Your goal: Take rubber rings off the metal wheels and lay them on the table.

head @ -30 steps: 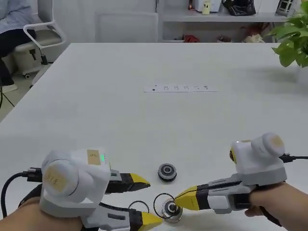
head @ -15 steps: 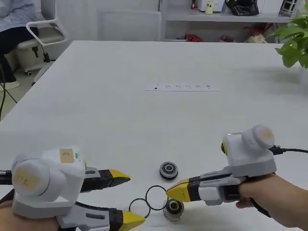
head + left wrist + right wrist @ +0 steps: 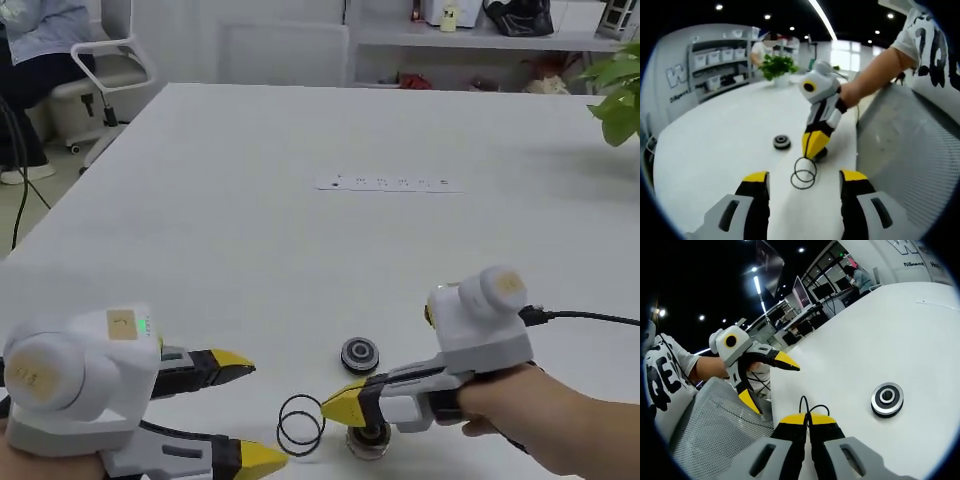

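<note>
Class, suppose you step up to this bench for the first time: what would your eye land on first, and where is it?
At the near edge of the white table, the open left gripper and the shut right gripper, both yellow-tipped, draw the eye first. Two thin black rubber rings lie flat between them, right by the right gripper's tips. Just beyond sits a small metal wheel with its dark ring on.

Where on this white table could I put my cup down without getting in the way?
The white table is bare from the flat socket strip down to the black-rimmed metal wheel, and along both sides. The near edge is crowded: thin black rubber rings, a second metal wheel and the left gripper and right gripper sit close together.
</note>
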A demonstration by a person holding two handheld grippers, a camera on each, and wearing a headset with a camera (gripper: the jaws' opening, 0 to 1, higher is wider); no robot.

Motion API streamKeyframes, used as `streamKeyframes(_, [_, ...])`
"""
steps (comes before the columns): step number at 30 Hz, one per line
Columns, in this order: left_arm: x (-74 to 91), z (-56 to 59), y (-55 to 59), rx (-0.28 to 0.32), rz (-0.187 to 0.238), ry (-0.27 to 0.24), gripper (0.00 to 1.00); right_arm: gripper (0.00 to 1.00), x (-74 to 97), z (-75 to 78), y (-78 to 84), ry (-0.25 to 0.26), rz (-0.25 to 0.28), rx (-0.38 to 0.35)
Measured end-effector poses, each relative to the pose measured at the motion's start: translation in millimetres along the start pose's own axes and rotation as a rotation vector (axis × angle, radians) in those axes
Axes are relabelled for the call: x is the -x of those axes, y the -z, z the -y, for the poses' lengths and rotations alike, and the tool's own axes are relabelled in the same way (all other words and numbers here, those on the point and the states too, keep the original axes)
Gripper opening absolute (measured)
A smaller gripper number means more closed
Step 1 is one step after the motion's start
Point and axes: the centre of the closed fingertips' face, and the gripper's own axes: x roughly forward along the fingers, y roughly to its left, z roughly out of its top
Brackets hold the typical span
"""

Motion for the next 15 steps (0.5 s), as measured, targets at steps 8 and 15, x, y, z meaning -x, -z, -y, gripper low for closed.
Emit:
streamKeyframes(8, [1.5,0.1,1.3,0.005,0.000,-0.005,0.57,0.00,-6.5,4.6,7.3,0.025,-0.031,-0.011])
streamKeyframes(15, [0.8,2.2,5.6,0.014,-0.008,-0.002,0.57,0.00,-8.9,7.1,10.2,0.048,-0.046,0.007])
